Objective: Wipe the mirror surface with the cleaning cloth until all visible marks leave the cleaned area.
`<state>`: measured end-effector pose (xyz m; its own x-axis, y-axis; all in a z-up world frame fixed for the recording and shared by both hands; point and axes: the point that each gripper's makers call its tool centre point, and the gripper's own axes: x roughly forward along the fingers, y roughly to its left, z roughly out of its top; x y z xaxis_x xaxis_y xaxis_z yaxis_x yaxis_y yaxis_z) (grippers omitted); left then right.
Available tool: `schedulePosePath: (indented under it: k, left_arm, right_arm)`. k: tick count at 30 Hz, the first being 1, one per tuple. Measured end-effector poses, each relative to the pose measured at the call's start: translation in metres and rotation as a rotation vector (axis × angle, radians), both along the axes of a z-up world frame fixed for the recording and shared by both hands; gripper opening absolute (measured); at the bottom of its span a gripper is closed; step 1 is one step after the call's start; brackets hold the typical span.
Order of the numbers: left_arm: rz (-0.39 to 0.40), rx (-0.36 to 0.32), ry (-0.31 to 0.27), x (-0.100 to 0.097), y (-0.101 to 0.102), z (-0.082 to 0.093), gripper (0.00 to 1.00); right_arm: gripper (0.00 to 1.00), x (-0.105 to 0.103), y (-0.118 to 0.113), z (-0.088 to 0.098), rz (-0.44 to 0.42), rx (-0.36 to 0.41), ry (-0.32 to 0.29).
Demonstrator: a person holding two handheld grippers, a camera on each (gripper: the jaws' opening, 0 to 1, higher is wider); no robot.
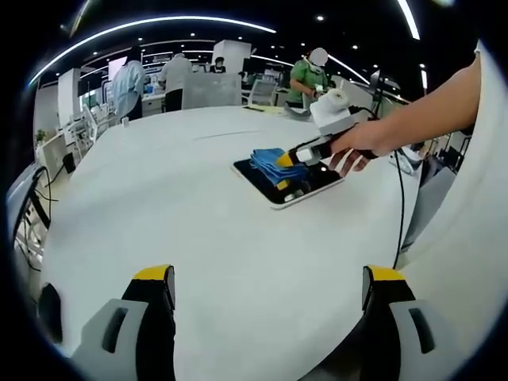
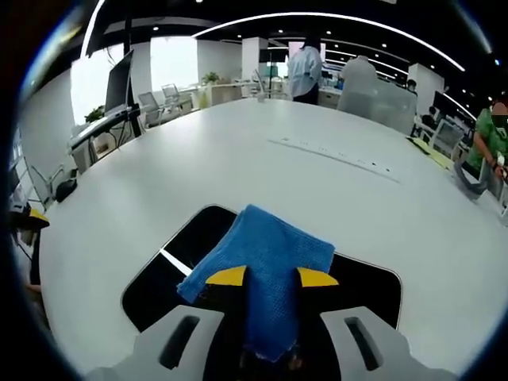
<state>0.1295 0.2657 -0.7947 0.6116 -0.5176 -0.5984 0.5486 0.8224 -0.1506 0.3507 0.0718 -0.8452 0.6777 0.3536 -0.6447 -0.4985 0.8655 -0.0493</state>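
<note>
Mirror glass, a dark rectangular panel with a thin pale rim [image 2: 365, 290], is laid flat on the broad white round table [image 2: 238, 167], near the table edge on the side of the person's bare forearm [image 1: 432, 107]. In the left gripper view the same mirror [image 1: 313, 186] is seen well ahead and to the right, its long axis running diagonally across that view. A folded blue woven cleaning cloth [image 2: 266, 266] is spread on the glass and is pinched at its near end between the yellow-tipped jaws of the right gripper [image 2: 271, 278], which are closed down tight on the fabric. From the left gripper view, the right gripper [image 1: 287, 168] is seen pressed low over the cloth [image 1: 274, 165] at the mirror's far-left end, so that the uncovered glass extends away from the cloth toward the near-right corner. A bright streak, either a reflection or a mark, is seen on the glass beside the cloth; which it is cannot be told.

The left gripper [image 1: 268, 290] is held over bare table, well apart from the mirror, its jaws spread wide with nothing between them. The coming stroke is judged to be best drawn along the mirror's long axis toward the uncovered end. In the background, several people are seen at desks.
</note>
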Motion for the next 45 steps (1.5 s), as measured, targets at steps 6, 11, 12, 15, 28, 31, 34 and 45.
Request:
schedulePosePath:
  k: [6, 11, 12, 15, 28, 31, 34, 45]
  left_arm:
    - [-0.01, -0.001, -0.004, 0.0, -0.003, 0.001, 0.99]
    - [-0.016, 0.002, -0.008, -0.001, -0.004, 0.003, 0.99]
    - [-0.016, 0.001, -0.01, -0.002, -0.004, 0.003, 0.99]
    - [-0.021, 0.005, -0.008, -0.004, -0.005, 0.003, 0.99]
    - [-0.032, 0.028, -0.018, -0.009, -0.008, 0.001, 0.99]
    - [-0.03, 0.026, -0.019, -0.011, -0.009, 0.0, 0.99]
    - [-0.031, 0.031, -0.017, -0.013, -0.009, -0.002, 0.99]
    - [-0.018, 0.022, -0.015, -0.017, -0.014, 0.0, 0.99]
  right_arm:
    - [0.19, -0.005, 0.0, 0.001, -0.003, -0.001, 0.002]
    - [0.18, -0.011, 0.0, 0.001, -0.003, 0.0, -0.001]
    - [0.18, -0.011, -0.001, 0.001, -0.003, 0.0, -0.001]
    - [0.18, -0.014, -0.001, 0.001, -0.003, 0.001, 0.001]
    - [0.18, -0.023, -0.002, 0.001, 0.001, 0.003, 0.003]
    - [0.18, -0.026, -0.002, 0.001, -0.001, 0.001, 0.003]
    - [0.18, -0.03, -0.002, 0.001, -0.004, 0.002, -0.002]
    - [0.18, -0.038, -0.002, 0.002, 0.001, 0.001, 0.0]
